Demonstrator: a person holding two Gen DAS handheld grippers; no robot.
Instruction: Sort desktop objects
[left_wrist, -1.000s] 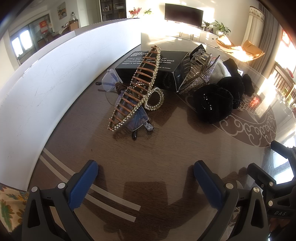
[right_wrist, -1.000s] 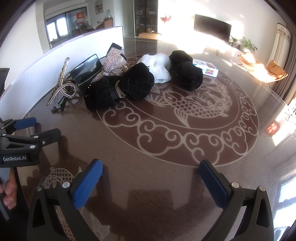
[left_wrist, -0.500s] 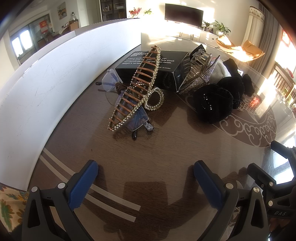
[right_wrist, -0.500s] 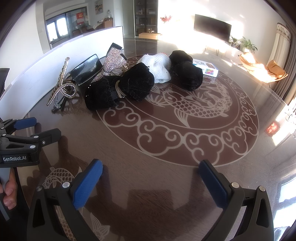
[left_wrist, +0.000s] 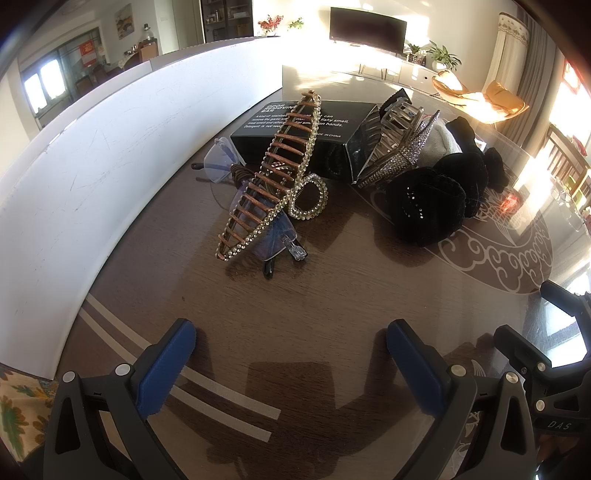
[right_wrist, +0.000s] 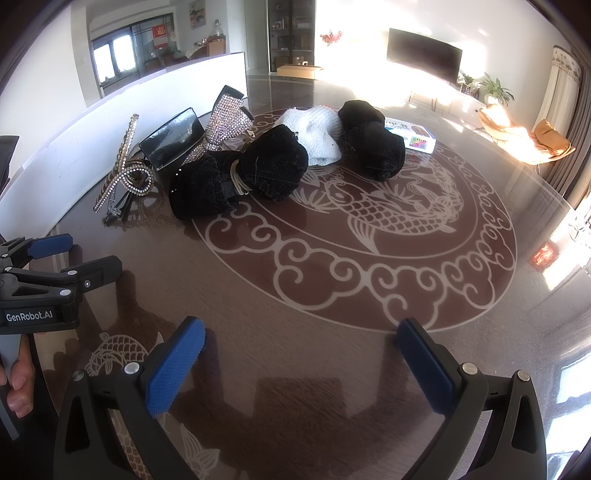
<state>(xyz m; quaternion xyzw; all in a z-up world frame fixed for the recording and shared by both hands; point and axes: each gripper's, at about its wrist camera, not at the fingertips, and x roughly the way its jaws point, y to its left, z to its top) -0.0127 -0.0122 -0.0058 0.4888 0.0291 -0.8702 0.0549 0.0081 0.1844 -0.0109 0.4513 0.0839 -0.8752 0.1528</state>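
A rhinestone hair comb leans over clear glasses and against a black box ahead of my left gripper, which is open and empty. A silver glittery claw clip and a black velvet bow lie to the right. In the right wrist view the same comb, box, glittery clip, black bow, a white knit item and another black fabric item sit far ahead. My right gripper is open and empty.
A white partition board curves along the left of the brown table. A small colourful box lies behind the black fabric. The left gripper's body and a hand show at the left edge of the right wrist view.
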